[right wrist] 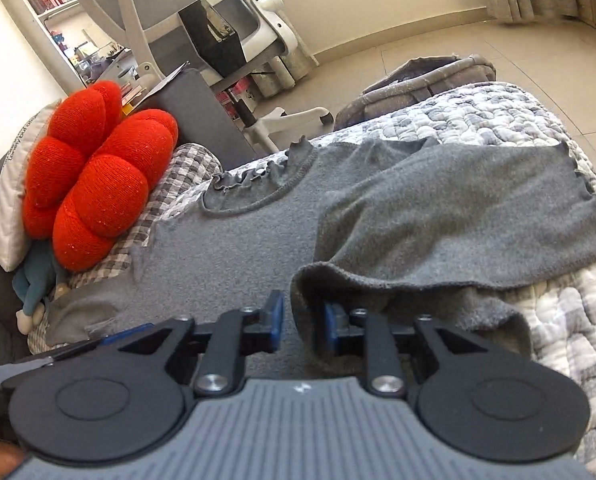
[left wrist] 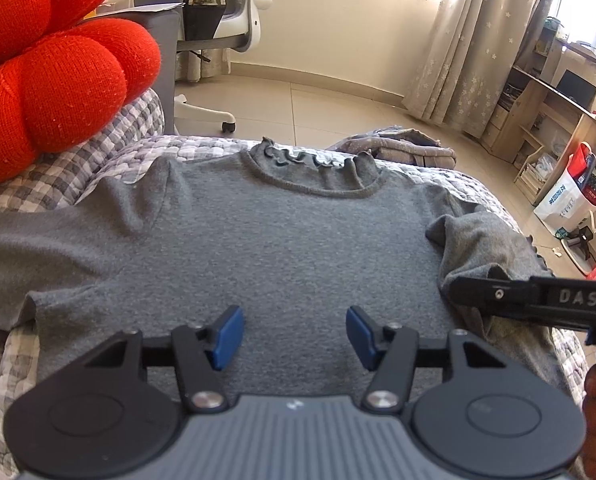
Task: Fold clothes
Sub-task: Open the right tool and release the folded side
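Observation:
A grey knit sweater [left wrist: 278, 232] with a ruffled collar [left wrist: 298, 158] lies flat on the quilted bed, collar away from me. My left gripper [left wrist: 295, 334] hovers open over its lower body with nothing between the blue pads. The right sleeve [right wrist: 458, 216] is folded inward across the body, its ruffled cuff toward the bed's right edge. My right gripper [right wrist: 303, 320] is low at the sleeve's near fold. A hanging flap of that fold sits between its pads against the right one, and the left pad stands apart from it. In the left wrist view the right gripper [left wrist: 458, 290] comes in from the right.
A red knotted cushion [left wrist: 50, 80] rests at the bed's left. A folded pile of grey clothes [left wrist: 402, 144] sits past the collar at the far edge. A white office chair [right wrist: 226, 24] and tiled floor lie beyond. Shelves and bags [left wrist: 570, 196] stand at the right.

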A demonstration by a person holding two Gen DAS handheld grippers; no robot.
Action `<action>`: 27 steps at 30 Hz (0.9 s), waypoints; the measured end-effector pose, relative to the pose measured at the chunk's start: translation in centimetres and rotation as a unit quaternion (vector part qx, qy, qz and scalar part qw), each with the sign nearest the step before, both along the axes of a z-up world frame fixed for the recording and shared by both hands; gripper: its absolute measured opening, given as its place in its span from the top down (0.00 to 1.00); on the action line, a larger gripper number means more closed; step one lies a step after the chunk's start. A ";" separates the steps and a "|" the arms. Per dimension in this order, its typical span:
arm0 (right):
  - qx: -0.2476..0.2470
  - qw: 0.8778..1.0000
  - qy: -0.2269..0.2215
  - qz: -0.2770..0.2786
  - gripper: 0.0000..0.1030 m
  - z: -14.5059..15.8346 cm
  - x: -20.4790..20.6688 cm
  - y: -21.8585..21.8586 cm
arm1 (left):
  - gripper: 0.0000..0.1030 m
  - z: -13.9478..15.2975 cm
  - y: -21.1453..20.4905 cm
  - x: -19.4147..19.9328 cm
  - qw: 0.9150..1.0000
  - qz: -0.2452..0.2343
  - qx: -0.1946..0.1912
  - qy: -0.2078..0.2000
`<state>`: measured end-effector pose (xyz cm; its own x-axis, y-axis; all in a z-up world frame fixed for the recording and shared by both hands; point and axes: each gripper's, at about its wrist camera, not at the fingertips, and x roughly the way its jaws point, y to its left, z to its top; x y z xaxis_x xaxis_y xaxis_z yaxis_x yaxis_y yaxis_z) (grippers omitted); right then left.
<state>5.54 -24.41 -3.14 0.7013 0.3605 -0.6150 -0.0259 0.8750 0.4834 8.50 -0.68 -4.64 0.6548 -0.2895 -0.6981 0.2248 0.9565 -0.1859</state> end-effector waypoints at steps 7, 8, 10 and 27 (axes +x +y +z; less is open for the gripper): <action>0.028 0.998 0.025 -0.054 0.42 1.7 -1.1 -3.6 | 0.43 0.1 -0.1 0.0 1.000 0.001 -0.005 0.003; 0.034 0.996 0.032 -0.070 0.42 1.7 -1.2 -4.3 | 0.43 0.2 -0.1 -0.1 1.000 0.002 -0.007 0.004; 0.052 0.992 0.044 -0.106 0.42 1.5 -1.5 -5.8 | 0.42 0.2 -0.1 -0.1 1.000 0.002 -0.013 0.006; -0.022 0.974 0.018 -0.225 0.49 -0.7 -0.5 -7.2 | 0.41 0.2 -1.7 -0.2 1.000 -0.005 -0.024 0.010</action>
<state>5.06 -31.63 -3.88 0.7600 -0.0052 -0.6499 0.3812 0.8135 0.4392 8.30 -2.37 -4.39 0.6372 -0.3300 -0.6965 0.2303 0.9439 -0.2364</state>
